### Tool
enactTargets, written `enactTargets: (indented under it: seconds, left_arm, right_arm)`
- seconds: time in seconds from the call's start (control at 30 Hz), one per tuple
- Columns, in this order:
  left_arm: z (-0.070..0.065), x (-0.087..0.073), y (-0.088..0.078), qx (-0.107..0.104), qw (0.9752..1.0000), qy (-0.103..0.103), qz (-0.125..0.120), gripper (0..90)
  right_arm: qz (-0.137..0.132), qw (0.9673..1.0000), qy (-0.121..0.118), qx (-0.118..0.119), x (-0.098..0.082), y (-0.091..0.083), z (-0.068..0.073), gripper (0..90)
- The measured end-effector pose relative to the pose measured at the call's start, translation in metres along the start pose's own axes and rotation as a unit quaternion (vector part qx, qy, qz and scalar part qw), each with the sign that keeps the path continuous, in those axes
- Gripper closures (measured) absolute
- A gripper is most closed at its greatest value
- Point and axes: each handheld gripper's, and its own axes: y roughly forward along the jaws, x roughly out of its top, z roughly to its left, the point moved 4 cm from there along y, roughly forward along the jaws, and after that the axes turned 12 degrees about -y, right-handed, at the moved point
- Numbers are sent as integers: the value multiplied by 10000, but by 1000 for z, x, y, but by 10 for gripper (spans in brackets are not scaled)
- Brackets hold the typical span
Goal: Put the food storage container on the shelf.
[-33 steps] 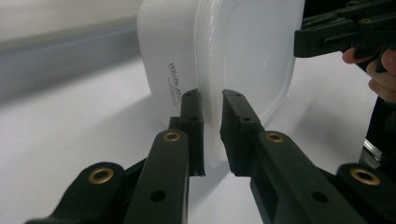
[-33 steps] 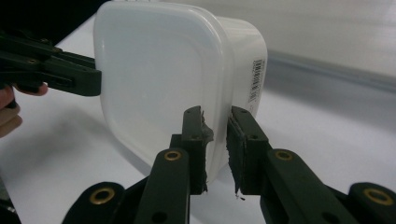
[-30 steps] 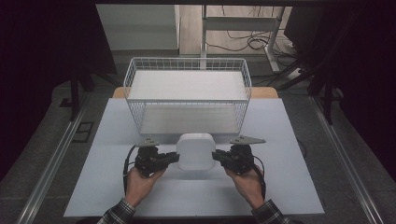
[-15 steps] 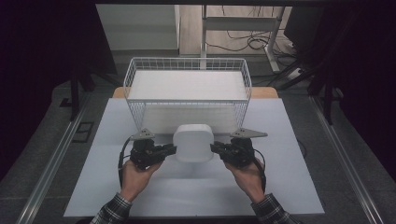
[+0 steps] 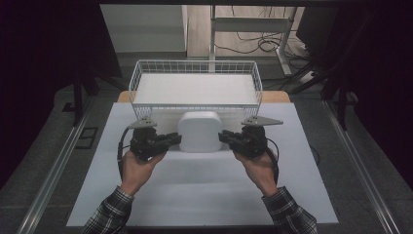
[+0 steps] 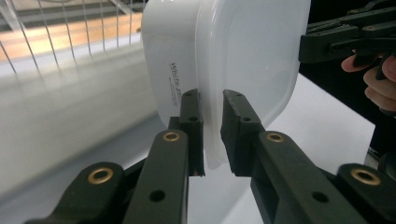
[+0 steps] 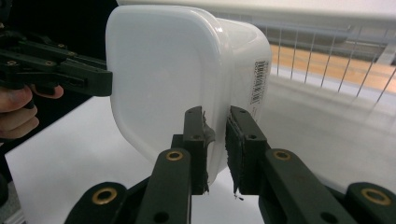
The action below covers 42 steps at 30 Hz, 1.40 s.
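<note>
A white tub (image 5: 200, 131) with a lid hangs between the two grippers, lifted clear of the white table (image 5: 204, 195). It sits just in front of the wire basket (image 5: 195, 87), its far edge overlapping the basket's near wall in the high view, and it is centred on the basket's width.

The left gripper (image 5: 165, 141) meets the tub's left side; the right gripper (image 5: 229, 139) meets its right side. Each is held from below by a hand, the left hand (image 5: 139, 163) and the right hand (image 5: 258, 163), both nearer the person than the tub, with plaid sleeves behind them.

In the left gripper view the left gripper (image 6: 212, 130) has its jaws nearly closed, pinching the thin rim of the tub (image 6: 233, 51) where lid and body join; only the rim's thickness keeps them apart. Small print runs along the tub's side beside the jaws. The right gripper (image 6: 341, 39) shows on the tub's far side, at its edge.

In the right gripper view the right gripper (image 7: 215, 144) is likewise narrowly closed on the rim of the tub (image 7: 163, 70), the lip standing between the two jaws. A barcode label is on the tub's side just beyond them. The left gripper (image 7: 70, 77) reaches the tub's opposite edge. The basket (image 7: 327, 51) lies beyond the tub, its wires blurred.
</note>
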Motion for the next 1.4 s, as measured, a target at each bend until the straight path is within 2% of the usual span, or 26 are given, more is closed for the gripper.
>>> enactTargets:
  seconds: [0.2,0.5,0.8,0.97,1.13,1.4]
  left_arm:
    - [-4,28,-10,54,9998,117,-147,796]
    - [-4,75,-23,30,9996,88,-276,795]
    - [3,116,-17,157,9997,61,-189,792]
    - [10,127,-11,163,9998,-43,-122,788]
    - [18,130,-2,238,9996,-140,-75,778]
    - [21,134,6,172,9994,-285,-87,712]
  right_arm:
    - [-147,9999,-68,-29,28,-3,-5,776]
    - [-353,9993,-99,-75,76,-3,-17,775]
    - [-312,9992,19,-232,110,9,-38,768]
    - [-211,9994,207,-190,116,18,-51,763]
    - [-77,9993,322,-177,117,27,-58,760]
    - [-92,9987,482,-169,120,34,-66,715]
